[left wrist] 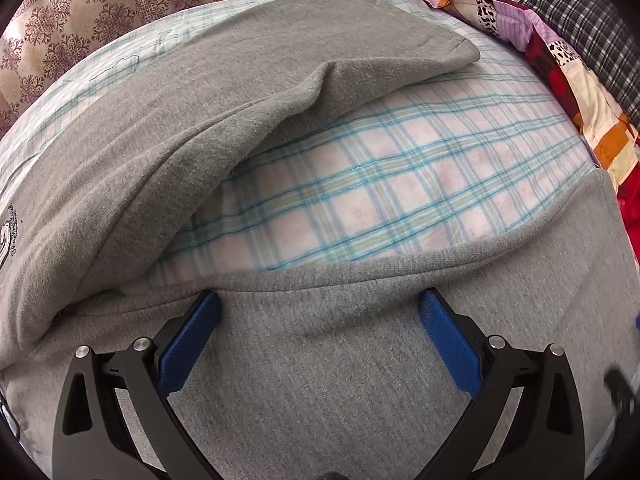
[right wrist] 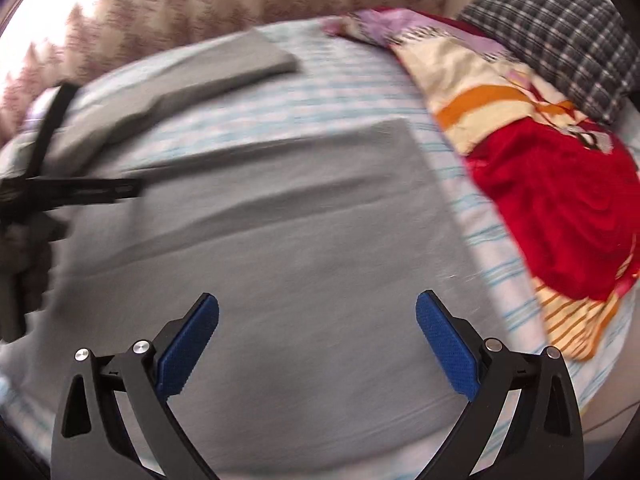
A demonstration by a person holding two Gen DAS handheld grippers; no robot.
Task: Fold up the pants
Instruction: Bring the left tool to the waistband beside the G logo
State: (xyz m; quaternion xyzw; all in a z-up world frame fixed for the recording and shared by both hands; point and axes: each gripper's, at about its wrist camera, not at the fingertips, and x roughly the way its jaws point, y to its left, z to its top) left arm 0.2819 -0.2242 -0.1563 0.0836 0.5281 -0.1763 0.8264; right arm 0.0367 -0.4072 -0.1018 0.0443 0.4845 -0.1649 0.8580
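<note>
While both tools stand with their blue-padded fingers spread wide and nothing between them, the grey knit cotton pants (left wrist: 168, 128) lie spread on the bed sheet of white cloth checked in teal and green (left wrist: 380, 184). Seen from the left wrist, the left gripper (left wrist: 320, 312) hangs over the near leg of the garment, its tips close to that leg's upper edge, though contact with the cloth cannot be judged; the far leg runs up and away to a squared hem, with a band of bare sheet showing between the two legs and a soft fold where the far leg bends. Part of a dark printed emblem (left wrist: 8, 236) shows on the cloth at the left edge. Seen from the right wrist, which is blurred, the right gripper (right wrist: 318, 316) is over the broad grey cloth of the near leg, and the left tool's black frame shows at the left edge. A patchwork quilt of red, cream, orange and lilac (right wrist: 552, 208) lies along the sheet's right side, a dark checked pillow (right wrist: 560, 36) beyond it, and a brown patterned curtain (left wrist: 132, 4) behind the bed.
</note>
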